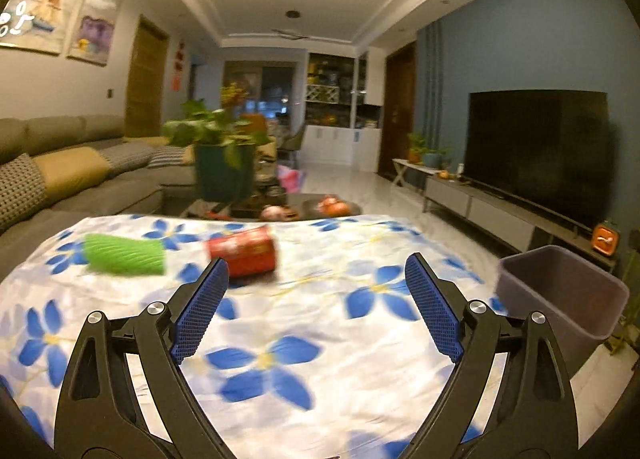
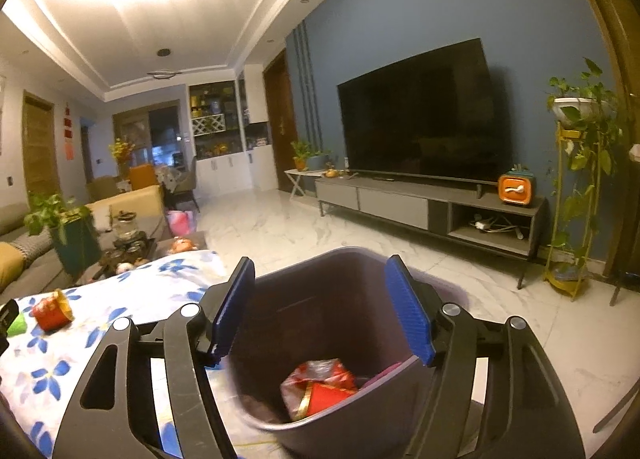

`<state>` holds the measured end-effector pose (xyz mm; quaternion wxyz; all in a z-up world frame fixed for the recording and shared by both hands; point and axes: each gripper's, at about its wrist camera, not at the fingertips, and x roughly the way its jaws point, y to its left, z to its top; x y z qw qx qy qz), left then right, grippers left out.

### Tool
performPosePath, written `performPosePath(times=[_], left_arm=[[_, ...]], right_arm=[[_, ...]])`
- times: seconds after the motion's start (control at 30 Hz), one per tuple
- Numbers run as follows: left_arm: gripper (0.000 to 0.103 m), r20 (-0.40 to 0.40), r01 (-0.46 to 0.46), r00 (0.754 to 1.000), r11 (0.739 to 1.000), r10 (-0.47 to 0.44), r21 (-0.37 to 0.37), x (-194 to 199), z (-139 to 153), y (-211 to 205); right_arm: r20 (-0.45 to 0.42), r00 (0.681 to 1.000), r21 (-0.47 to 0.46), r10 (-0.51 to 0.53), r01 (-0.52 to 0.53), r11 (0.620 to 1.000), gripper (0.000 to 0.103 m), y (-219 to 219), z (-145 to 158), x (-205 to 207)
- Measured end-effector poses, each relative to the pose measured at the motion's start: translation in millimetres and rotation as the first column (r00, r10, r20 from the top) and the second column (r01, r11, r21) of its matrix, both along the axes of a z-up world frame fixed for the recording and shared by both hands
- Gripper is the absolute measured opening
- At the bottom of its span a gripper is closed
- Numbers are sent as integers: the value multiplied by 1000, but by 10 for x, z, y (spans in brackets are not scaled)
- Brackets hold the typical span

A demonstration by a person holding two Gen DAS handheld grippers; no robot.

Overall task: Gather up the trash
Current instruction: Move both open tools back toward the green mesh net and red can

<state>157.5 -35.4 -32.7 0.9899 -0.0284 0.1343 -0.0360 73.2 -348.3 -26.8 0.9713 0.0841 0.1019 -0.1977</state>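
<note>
A red paper cup [image 1: 243, 252] lies on its side on the flowered cloth [image 1: 304, 339], with a green cup [image 1: 124, 254] lying to its left. My left gripper [image 1: 316, 271] is open and empty, just short of the red cup. My right gripper [image 2: 320, 275] is open and empty above the dark trash bin [image 2: 400, 399], which holds red wrappers [image 2: 320, 387]. The red cup [image 2: 51, 313] and a bit of the green cup [image 2: 18, 325] also show in the right wrist view. The bin [image 1: 560, 291] stands off the table's right edge.
A coffee table with a potted plant [image 1: 220, 155] and tea things lies beyond the cloth. A sofa [image 1: 72, 179] runs along the left. A TV [image 2: 420, 115] on a low stand [image 2: 432, 207] and a tall plant stand [image 2: 576, 179] are on the right, across a marble floor.
</note>
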Motion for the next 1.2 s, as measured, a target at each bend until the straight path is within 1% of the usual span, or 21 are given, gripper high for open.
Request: performPosePath(times=[0.27,0.63,0.87,0.97,1.13,1.2], left_arm=[[88,1,-122,993,993,122,3,-197,54,554],[88,-9,-250,968,968,250,4,-295,101,1182],[88,-26,-300,954,954,300,7,-260,78,1509],[88,-31,-316,948,949,316,9,-229,66,1615],[88,-61,-315,948,949,314,-10,-77,32,1820],[88,-78,-323,944,946,321,-12,6,8,1913]], right_arm=[[-2,992,-20,125,-125,992,70,531,34,115],[3,957,-47,292,-291,956,70,1285,134,353],[-24,925,-58,378,-379,924,70,1711,100,530],[-49,908,-65,417,-420,905,70,1919,74,651],[-90,880,-62,467,-473,879,70,2207,11,882],[-100,871,-58,480,-487,872,70,2301,0,973]])
